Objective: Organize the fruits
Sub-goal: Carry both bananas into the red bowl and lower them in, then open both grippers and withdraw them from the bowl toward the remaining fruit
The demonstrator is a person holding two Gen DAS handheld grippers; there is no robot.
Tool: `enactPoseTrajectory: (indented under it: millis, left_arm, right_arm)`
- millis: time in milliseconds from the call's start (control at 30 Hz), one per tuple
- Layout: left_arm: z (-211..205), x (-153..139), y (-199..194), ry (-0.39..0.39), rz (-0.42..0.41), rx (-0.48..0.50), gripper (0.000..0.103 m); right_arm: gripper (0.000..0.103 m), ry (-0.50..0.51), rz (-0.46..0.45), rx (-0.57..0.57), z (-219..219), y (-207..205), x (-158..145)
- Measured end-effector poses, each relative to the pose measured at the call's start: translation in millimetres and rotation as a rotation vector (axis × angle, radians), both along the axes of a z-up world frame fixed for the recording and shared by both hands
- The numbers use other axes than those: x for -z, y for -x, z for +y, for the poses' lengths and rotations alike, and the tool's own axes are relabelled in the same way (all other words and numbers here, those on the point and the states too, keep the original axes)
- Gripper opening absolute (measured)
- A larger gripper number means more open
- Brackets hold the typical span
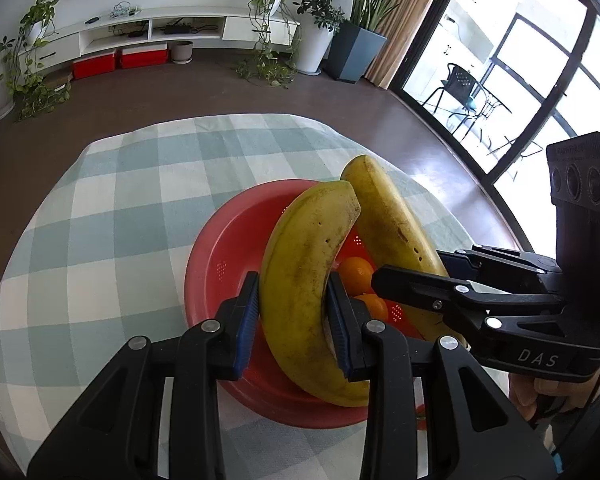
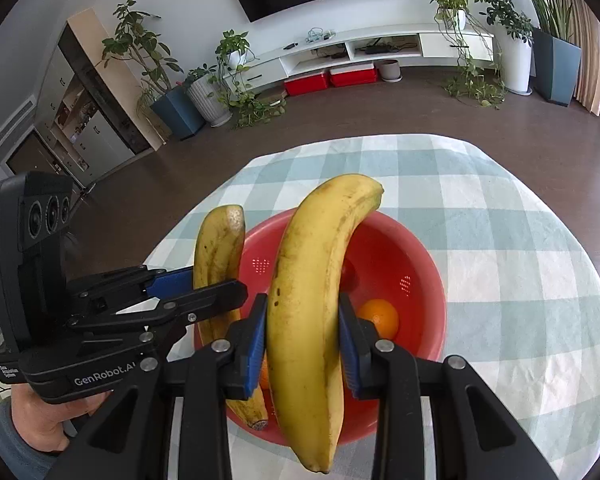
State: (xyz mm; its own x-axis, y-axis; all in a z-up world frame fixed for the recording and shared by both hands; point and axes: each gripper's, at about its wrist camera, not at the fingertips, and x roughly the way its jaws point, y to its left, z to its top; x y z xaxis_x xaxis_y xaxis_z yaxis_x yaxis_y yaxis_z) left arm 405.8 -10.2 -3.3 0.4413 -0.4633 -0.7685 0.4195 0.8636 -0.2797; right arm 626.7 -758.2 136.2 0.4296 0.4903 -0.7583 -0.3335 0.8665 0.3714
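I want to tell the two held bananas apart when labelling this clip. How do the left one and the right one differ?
The left tongs' banana looks greener and duller, with dense fine speckling; the right tongs' banana is brighter yellow.
In the right wrist view, the left tongs' banana looks shorter than the right tongs' banana, though the fisheye may exaggerate this.
Shared: each is clamped mid-length by its tongs, left tongs and right tongs, above the red colander holding oranges.

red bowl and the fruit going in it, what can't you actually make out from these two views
- How many oranges lie in the red bowl: both views, the held bananas cover its middle.
- A dark red fruit in the bowl: right wrist view, mostly behind the right gripper's banana, kind unclear.
- The lower end of the left gripper's banana: left wrist view, partly behind the right-hand finger.
- A small red-orange thing at the bowl's near edge: left wrist view, mostly behind the gripper's frame.
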Motion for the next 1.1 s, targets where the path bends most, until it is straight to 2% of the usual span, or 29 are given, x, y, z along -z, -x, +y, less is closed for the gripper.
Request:
enactPoseTrajectory:
  millis: [467,633,767,933,1100]
  left_arm:
    - [-5.3,22.2,-10.5,-0.030,0.019,-0.023,0.032]
    - [-5.9,22.5,-10.3,-0.044,0.014,-0.040,0.034]
    - [-0.2,20.5,-7.3,-0.041,0.005,-0.058,0.045]
    - [3.8,13.4,8.4,-0.024,-0.011,-0.060,0.046]
    - [6.9,-0.4,34.0,-0.013,-0.052,-0.068,0.062]
  right_arm:
    - [0.035,0.057,0.045,-0.021,9.3,-1.8,29.2]
    - [0.036,0.055,0.038,-0.019,8.5,1.7,28.5]
    - [0.038,0.044,0.018,-0.025,7.9,5.1,22.6]
    - [0.038,0.051,-0.026,-0.035,6.4,16.3,6.4]
    - [0.038,0.055,-0.079,-0.033,-1.1,35.7,-11.8]
